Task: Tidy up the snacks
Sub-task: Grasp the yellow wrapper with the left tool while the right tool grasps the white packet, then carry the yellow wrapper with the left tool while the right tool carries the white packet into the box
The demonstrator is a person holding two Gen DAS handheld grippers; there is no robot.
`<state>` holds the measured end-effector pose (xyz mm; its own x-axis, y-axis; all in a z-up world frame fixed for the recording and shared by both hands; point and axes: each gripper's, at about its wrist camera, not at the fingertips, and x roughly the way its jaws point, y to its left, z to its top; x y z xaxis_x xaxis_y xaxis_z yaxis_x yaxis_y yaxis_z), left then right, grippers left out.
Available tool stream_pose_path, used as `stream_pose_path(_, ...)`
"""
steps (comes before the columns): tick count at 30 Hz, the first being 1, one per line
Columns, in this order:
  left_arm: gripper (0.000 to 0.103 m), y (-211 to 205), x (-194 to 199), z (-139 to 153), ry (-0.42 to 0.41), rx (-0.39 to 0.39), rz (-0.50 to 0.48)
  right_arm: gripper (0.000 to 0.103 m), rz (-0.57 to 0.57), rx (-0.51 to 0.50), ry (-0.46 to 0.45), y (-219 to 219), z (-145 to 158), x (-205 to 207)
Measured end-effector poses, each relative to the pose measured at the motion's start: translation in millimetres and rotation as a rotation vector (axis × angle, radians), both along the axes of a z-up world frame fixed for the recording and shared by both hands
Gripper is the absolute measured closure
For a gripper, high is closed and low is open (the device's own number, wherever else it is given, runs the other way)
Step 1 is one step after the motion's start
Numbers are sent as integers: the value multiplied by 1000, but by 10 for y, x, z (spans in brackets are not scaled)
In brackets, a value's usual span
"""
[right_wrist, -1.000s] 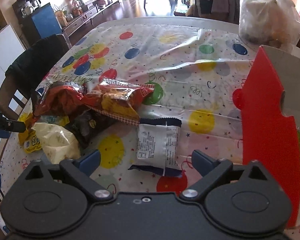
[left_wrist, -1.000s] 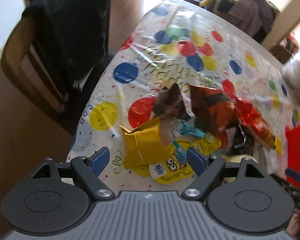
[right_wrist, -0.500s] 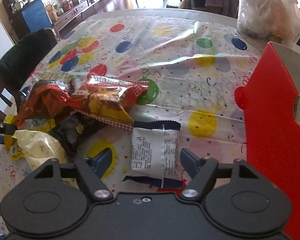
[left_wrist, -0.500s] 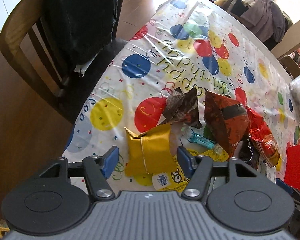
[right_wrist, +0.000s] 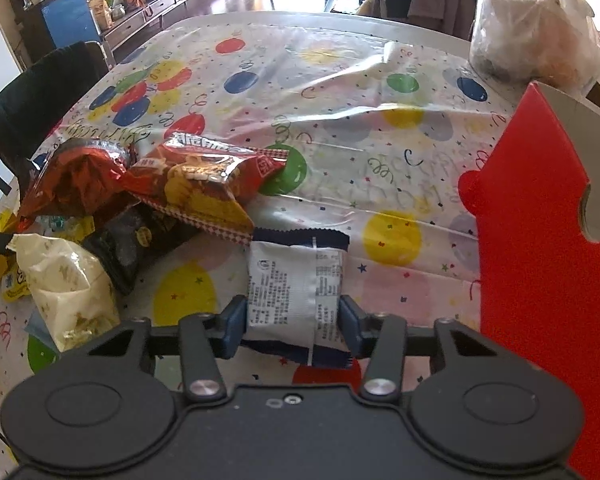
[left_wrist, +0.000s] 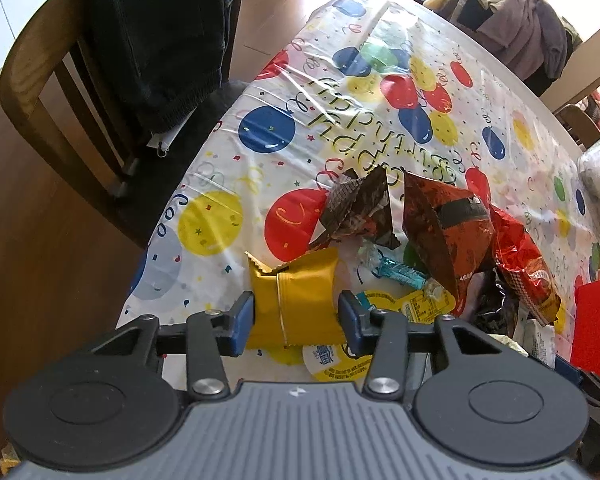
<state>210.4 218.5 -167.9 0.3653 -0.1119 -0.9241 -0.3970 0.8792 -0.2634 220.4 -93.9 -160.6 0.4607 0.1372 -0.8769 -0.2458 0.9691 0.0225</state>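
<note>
A gold snack packet (left_wrist: 300,284) lies near the table's corner. My left gripper (left_wrist: 296,312) is closing, and its blue pads touch both sides of the packet. A white snack packet with dark blue ends (right_wrist: 292,276) lies flat on the balloon tablecloth (right_wrist: 340,80). My right gripper (right_wrist: 292,316) is closing too, its pads against the packet's two long edges. Between the two lies a pile: a red chip bag (right_wrist: 204,180), a dark red bag (left_wrist: 448,224), a brown wrapper (left_wrist: 360,208) and a pale bag (right_wrist: 68,280).
A red cardboard box (right_wrist: 540,240) stands open at the right of the table. A clear plastic bag (right_wrist: 536,24) sits at the far right corner. A wooden chair (left_wrist: 40,92) draped with a dark garment stands just past the table's left edge.
Both grippers' jaws have come in from wide open until their pads meet the packets. The left gripper has drawn closer to the gold packet, the right closer to the white one.
</note>
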Motion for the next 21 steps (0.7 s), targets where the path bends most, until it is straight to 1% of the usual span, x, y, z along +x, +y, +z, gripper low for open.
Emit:
stream_pose_path(4, 61, 2, -45, 6, -5, -10, -1, 57, -11, 14, 0, -35, 27, -41)
stream_pose_path(9, 61, 2, -128, 52, -23, -14, 1, 57, -38, 67, 9, -152, 101, -148)
stream_pose_path(14, 62, -22, -192, 104, -33, -18, -5, 57, -60, 95, 10, -253, 183, -250)
stream_pose_path(17, 62, -43, -246, 162, -48, -23, -7, 57, -65, 120, 5, -295, 252, -315)
stream_pose_path(21, 62, -119, -322, 312, -80, -14, -29, 57, -63, 137, -15, -329, 381, -416)
